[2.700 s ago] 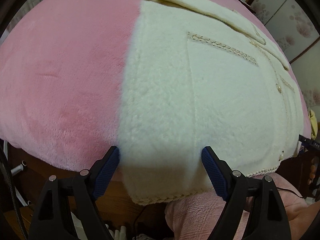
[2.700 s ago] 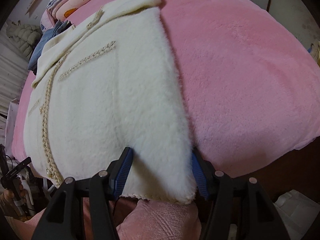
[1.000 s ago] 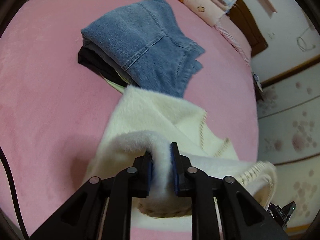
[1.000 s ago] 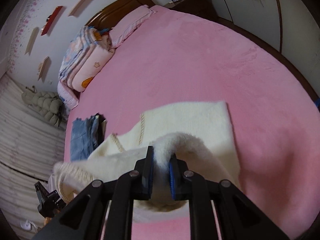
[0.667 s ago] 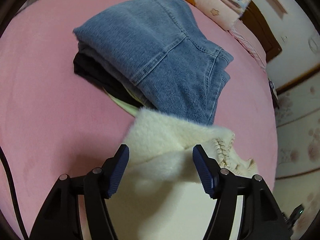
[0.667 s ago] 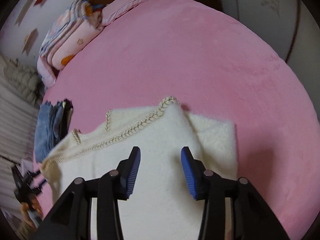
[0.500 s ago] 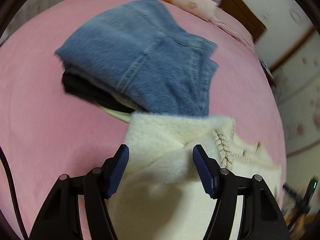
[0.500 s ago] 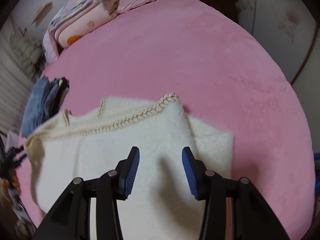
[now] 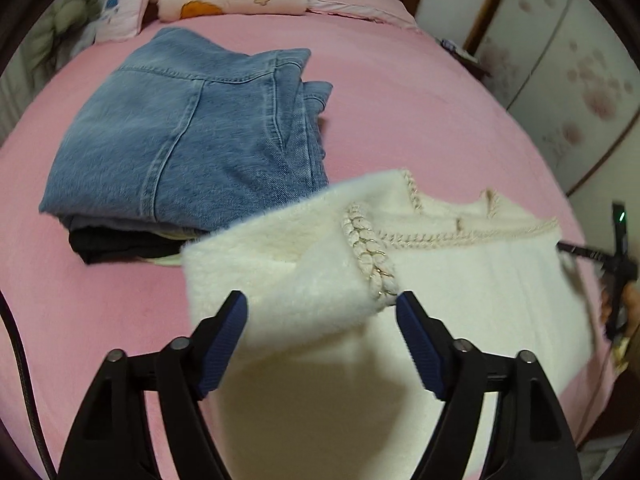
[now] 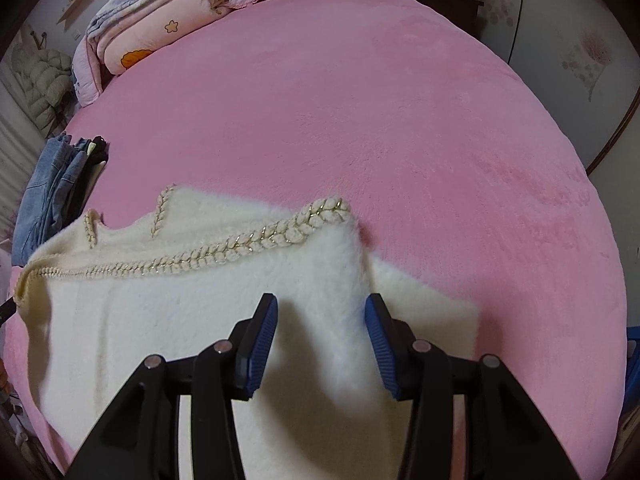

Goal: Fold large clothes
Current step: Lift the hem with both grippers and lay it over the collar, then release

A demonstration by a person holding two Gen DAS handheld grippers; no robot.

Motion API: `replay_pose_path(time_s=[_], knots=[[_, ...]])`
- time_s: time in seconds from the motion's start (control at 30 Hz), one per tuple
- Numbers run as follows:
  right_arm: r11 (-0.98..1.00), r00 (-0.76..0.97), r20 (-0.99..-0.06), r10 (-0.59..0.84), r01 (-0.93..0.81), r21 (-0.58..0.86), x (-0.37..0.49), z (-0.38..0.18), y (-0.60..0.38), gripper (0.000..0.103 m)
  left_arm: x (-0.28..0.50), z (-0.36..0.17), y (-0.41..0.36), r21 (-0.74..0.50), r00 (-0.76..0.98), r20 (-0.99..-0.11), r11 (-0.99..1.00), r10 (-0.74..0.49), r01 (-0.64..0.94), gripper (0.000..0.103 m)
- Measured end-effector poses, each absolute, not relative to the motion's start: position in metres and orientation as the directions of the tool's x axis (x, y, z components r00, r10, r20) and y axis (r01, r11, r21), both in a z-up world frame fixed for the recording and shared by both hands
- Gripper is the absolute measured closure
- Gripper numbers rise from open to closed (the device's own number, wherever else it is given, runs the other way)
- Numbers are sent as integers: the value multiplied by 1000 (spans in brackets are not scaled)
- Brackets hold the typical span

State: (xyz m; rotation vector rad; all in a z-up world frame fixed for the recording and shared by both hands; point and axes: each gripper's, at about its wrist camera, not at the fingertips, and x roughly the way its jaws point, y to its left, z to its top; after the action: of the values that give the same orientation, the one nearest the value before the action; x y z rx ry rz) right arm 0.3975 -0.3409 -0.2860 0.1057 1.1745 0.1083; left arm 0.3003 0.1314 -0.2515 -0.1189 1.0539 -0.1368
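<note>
A fluffy cream cardigan point(image 9: 460, 280) with braided gold-flecked trim point(image 9: 372, 248) lies folded over on the pink bed point(image 9: 400, 92). My left gripper point(image 9: 322, 320) is open just above its left folded corner, not holding it. In the right wrist view the cardigan point(image 10: 180, 320) has its trimmed hem point(image 10: 256, 240) laid across the top layer. My right gripper point(image 10: 320, 324) is open over the right folded corner, with the fabric lying loose between the blue pads point(image 10: 262, 336).
Folded blue jeans point(image 9: 188, 132) sit on a stack of dark clothes just behind the cardigan's left corner; they also show in the right wrist view point(image 10: 52, 184). Folded quilts and pillows point(image 10: 160, 20) lie at the bed's head. A wardrobe point(image 9: 568, 60) stands on the right.
Both grippers carried the cardigan's bottom hem up and over toward the collar, then opened and let it go. Since then they have drawn back slightly, and the fold lies on the bed.
</note>
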Motion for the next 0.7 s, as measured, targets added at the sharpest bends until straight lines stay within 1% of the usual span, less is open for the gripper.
replay_pose_path(time_s=[0.2, 0.37, 0.4, 0.43, 0.47, 0.5, 0.53, 0.6, 0.7], knots=[[987, 371, -917, 147, 6, 161, 408, -296, -347, 56, 311, -263, 117, -95, 493, -863, 994, -112, 60, 24], [974, 382, -905, 186, 53, 222, 411, -301, -353, 57, 317, -271, 101, 55, 517, -856, 996, 7, 77, 26], [972, 387, -902, 191, 50, 228, 410, -300, -352, 69, 319, -273, 97, 102, 521, -852, 992, 47, 78, 40], [974, 394, -899, 190, 39, 223, 409, -299, -351, 79, 322, -275, 96, 132, 513, -855, 988, 75, 75, 68], [976, 397, -899, 183, 32, 213, 408, -297, -350, 91, 323, -276, 97, 147, 503, -859, 987, 95, 65, 79], [977, 416, -891, 179, 29, 210, 404, -292, -349, 94, 327, -276, 101, 154, 495, -861, 987, 116, 37, 82], [976, 440, -880, 179, 30, 213, 401, -286, -350, 94, 329, -273, 108, 103, 499, -862, 995, 90, 0, 84], [971, 499, -848, 178, 48, 232, 392, -269, -353, 95, 333, -268, 116, 41, 507, -860, 998, 61, -50, 88], [969, 556, -816, 155, 74, 234, 384, -253, -355, 95, 338, -267, 122, -3, 511, -859, 996, 44, -92, 90]])
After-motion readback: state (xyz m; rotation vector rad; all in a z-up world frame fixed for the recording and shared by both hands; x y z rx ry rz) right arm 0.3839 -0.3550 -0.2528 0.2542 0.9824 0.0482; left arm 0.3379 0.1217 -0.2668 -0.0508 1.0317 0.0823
